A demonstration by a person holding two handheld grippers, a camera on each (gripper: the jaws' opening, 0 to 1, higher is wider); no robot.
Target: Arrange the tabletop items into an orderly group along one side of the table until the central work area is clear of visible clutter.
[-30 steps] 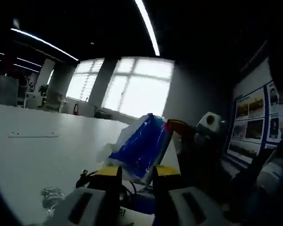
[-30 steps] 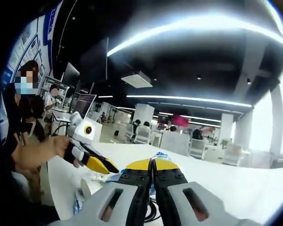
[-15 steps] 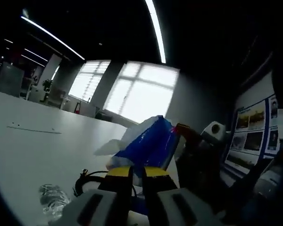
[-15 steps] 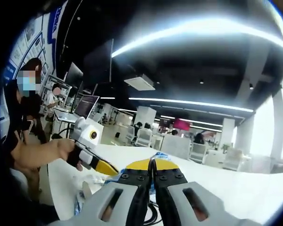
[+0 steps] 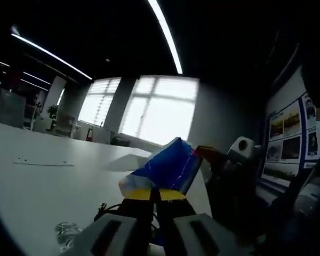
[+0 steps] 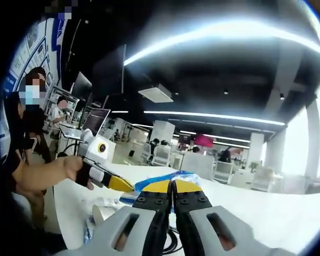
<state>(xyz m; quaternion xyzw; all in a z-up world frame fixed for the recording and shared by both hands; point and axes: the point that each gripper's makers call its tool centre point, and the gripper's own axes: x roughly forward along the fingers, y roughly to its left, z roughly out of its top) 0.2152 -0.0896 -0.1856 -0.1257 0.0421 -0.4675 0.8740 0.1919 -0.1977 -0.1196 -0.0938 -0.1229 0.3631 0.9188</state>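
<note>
the left tool (image 5: pixel 152 195) had its yellow-tipped jaws drawn together on the lower edge of a blue tissue pack (image 5: pixel 164 169), so the pack stood straight ahead of that tool, raised off the white table (image 5: pixel 37 181) and leaning up and away toward the right of the left gripper view. its long axis seemed to run along that same slant, from the pinched edge to the far corner. in the right gripper view the pack (image 6: pixel 159 179) showed as a blue sliver just past the tips, between the two tools, with the left tool (image 6: pixel 117 184) coming in from the left side in a person's hand (image 6: pixel 74 169). the right tool (image 6: pixel 171 186) had its jaws closed with no gap, and i could not tell that anything was caught between them.

the left tool was judged the one carrying the pack; the right lay just beside it.

on the table under and near the pack lay a black cable (image 5: pixel 111 208), a crumpled clear wrapper (image 5: pixel 67 232) and a small white item (image 6: pixel 96 213) by the near edge. these sat close below the pack and could snag it on the way down.
</note>
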